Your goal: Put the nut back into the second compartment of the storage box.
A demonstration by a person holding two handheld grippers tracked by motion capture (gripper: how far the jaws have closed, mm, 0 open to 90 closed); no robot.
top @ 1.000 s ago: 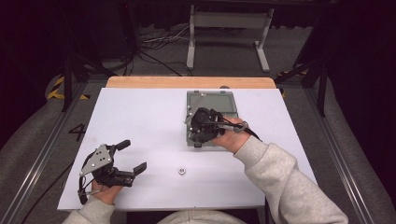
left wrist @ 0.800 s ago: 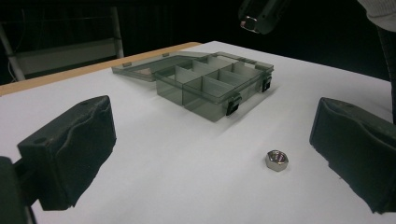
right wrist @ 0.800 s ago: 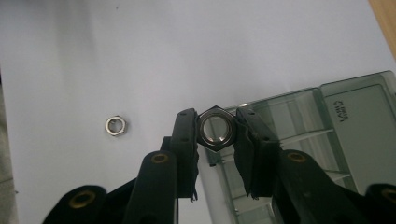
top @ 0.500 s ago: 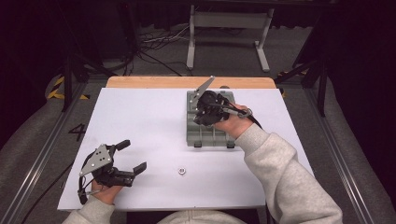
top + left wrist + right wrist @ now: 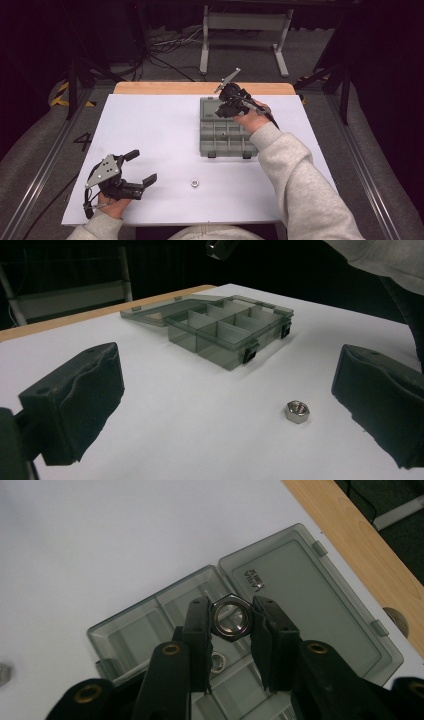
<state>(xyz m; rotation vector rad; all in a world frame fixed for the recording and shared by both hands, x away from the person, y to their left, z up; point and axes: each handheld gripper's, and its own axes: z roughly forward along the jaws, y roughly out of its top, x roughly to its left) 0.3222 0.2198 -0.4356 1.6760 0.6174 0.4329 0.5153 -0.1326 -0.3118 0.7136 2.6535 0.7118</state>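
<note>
A grey compartment box lies open on the white table, its lid flat behind it. My right gripper hangs above the box, shut on a steel hex nut held between its pads. In the high view that gripper sits over the far end of the box. Another nut rests in one compartment below. A loose nut lies on the table near the front. My left gripper stands open at the front left, the loose nut ahead of its jaws, and the box farther off.
The white sheet covers a wooden table whose far edge shows. A metal stand and cables lie on the floor beyond. Dark rails run along both sides of the table.
My right gripper has moved away from me along the box toward its lid, carrying the nut. The left gripper has stayed put.
</note>
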